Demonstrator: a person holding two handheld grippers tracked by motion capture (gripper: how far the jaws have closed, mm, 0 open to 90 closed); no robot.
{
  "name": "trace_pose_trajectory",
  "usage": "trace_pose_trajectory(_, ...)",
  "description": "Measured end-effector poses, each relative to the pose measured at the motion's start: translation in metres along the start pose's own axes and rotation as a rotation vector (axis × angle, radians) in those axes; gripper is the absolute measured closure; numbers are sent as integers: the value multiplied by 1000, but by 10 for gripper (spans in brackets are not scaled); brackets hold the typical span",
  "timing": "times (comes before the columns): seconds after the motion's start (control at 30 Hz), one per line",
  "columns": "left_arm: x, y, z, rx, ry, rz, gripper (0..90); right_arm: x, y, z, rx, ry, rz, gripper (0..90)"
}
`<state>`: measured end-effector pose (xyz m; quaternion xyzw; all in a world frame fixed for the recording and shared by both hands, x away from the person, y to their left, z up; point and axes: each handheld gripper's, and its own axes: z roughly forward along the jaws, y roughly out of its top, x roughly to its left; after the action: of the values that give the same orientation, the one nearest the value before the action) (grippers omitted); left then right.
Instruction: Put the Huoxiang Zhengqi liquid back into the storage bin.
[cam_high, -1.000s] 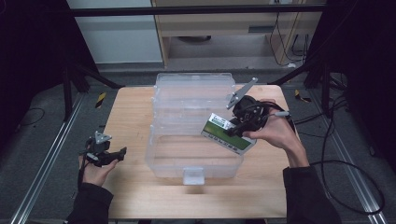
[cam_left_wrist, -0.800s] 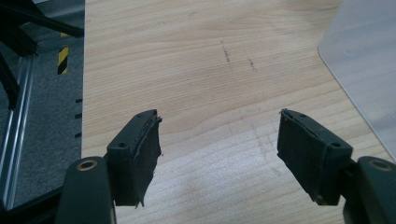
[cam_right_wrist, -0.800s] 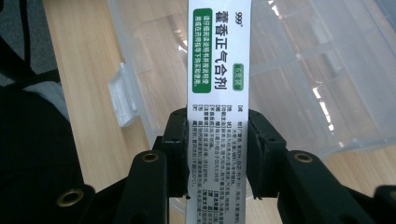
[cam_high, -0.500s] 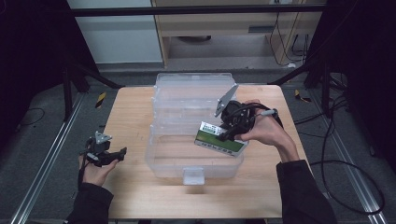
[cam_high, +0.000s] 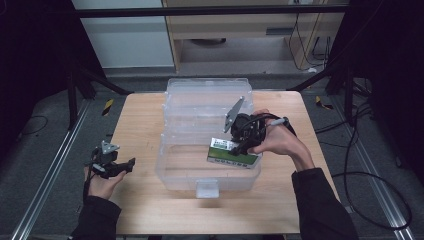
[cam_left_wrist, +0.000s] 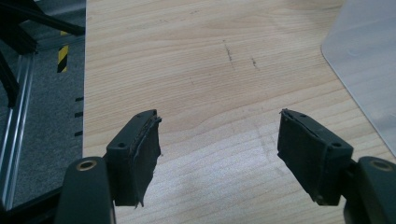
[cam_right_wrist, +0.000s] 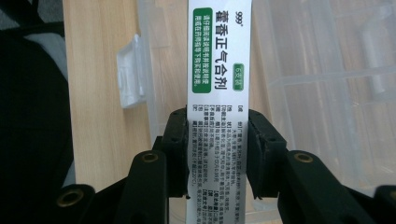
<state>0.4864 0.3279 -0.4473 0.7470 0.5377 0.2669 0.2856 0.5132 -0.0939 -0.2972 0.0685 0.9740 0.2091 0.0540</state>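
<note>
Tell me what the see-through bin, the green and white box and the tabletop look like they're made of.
The bin looks like clear, glossy hard plastic: the wood shows through its walls and its edges catch light. The box in the right tongs looks like thin printed cardboard with a smooth finish, judging by its flat faces and crisp print. The tabletop looks like pale wood or wood laminate, matte, with visible grain; which one is unclear.

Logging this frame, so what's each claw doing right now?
Left claw: open, empty, over the table.
Right claw: shut on the box, above the bin.
</note>
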Motion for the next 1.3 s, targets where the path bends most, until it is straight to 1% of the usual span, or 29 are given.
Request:
trace_pose_trajectory(0.07,0,0,0,0,1,-1,290,1,0,3,14,7,-19,647)
trace_pose_trajectory(0.13,0,0,0,0,0,0,291,2,0,5,29,11,-25,646)
trace_pose_trajectory(0.23,0,0,-1,-3,-2,0,291,2,-2,9,28,25,-35,646)
trace_pose_trajectory(0.33,-1,0,0,-1,-3,1,291,3,-5,13,36,26,-39,646)
trace_pose_trajectory(0.4,-1,0,1,2,-3,4,290,3,-6,15,51,26,-46,646)
trace_pose_trajectory(0.5,-2,0,2,5,-4,4,291,3,-8,19,62,37,-56,646)
trace_pose_trajectory(0.53,-2,0,2,5,-4,4,291,3,-8,21,67,37,-64,646)
trace_pose_trajectory(0.6,-2,0,2,6,-4,5,291,3,-8,23,83,31,-65,646)
trace_pose_trajectory(0.73,-1,0,2,5,-5,2,291,2,-7,27,93,39,-77,646)
trace_pose_trajectory(0.9,-1,-1,2,7,-6,2,291,4,-7,33,111,50,-113,646)
trace_pose_trajectory(1.0,-1,-1,3,7,-6,3,290,4,-6,36,121,58,-118,645)
trace_pose_trajectory(1.03,-1,-1,3,7,-6,2,291,4,-6,37,122,56,-128,645)
trace_pose_trajectory(1.23,-1,-1,3,8,-7,1,290,5,-6,42,131,62,-138,644)
trace_pose_trajectory(1.27,-1,-1,3,8,-5,2,290,6,-7,42,135,62,-133,644)
trace_pose_trajectory(1.3,-1,-1,3,9,-6,2,290,6,-7,42,136,64,-140,644)
